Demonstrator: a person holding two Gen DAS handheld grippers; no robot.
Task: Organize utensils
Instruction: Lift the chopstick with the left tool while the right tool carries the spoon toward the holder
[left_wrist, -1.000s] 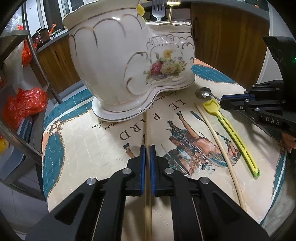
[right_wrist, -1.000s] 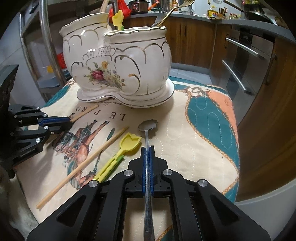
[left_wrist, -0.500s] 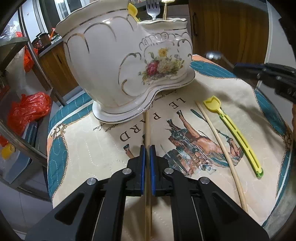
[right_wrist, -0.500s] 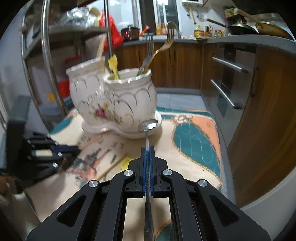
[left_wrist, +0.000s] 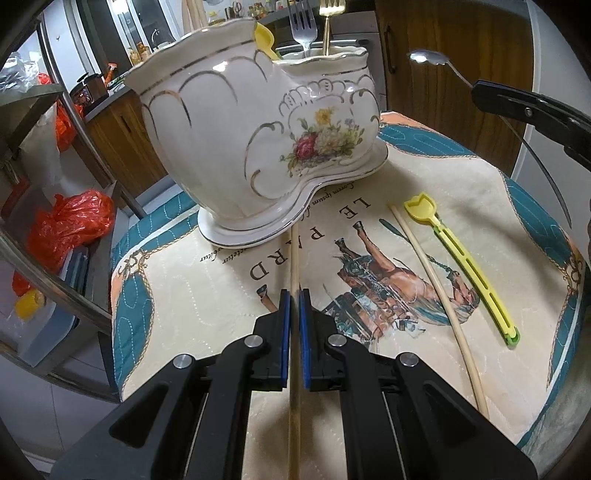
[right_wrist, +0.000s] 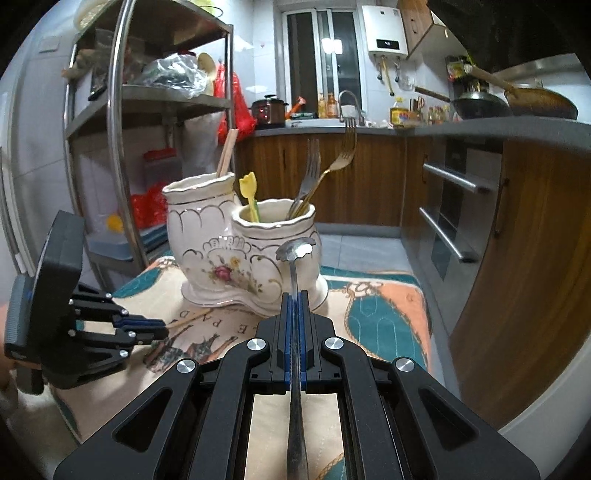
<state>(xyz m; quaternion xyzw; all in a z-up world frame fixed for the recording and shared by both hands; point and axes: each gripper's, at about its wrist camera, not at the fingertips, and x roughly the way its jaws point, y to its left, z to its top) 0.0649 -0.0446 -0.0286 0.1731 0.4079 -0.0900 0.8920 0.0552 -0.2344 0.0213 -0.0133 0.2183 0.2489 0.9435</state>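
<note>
My left gripper (left_wrist: 294, 295) is shut on a wooden chopstick (left_wrist: 294, 251) low over the printed mat (left_wrist: 184, 314). The chopstick's tip reaches the saucer of the white floral ceramic holder (left_wrist: 240, 129). My right gripper (right_wrist: 294, 295) is shut on a metal spoon (right_wrist: 295, 251) and holds it in the air before the holder (right_wrist: 207, 240), bowl forward. From the left wrist view the spoon (left_wrist: 428, 57) and right gripper (left_wrist: 480, 88) hang at the upper right. The holder's lower cup has forks (right_wrist: 314, 173) and a yellow pick (right_wrist: 248, 188); the taller cup has chopsticks (right_wrist: 227, 151). A second chopstick (left_wrist: 436, 280) and a yellow pick (left_wrist: 461, 266) lie on the mat.
A metal shelf rack (right_wrist: 122, 110) with red bags (left_wrist: 70, 225) stands to the left of the table. Wooden cabinets (right_wrist: 517, 258) and an oven front run along the right. The mat's edge drops off close behind the holder and at the right.
The right gripper has lifted the spoon off the mat and tilted up to about the holder's height. The left gripper stays on its chopstick, nearly still.
</note>
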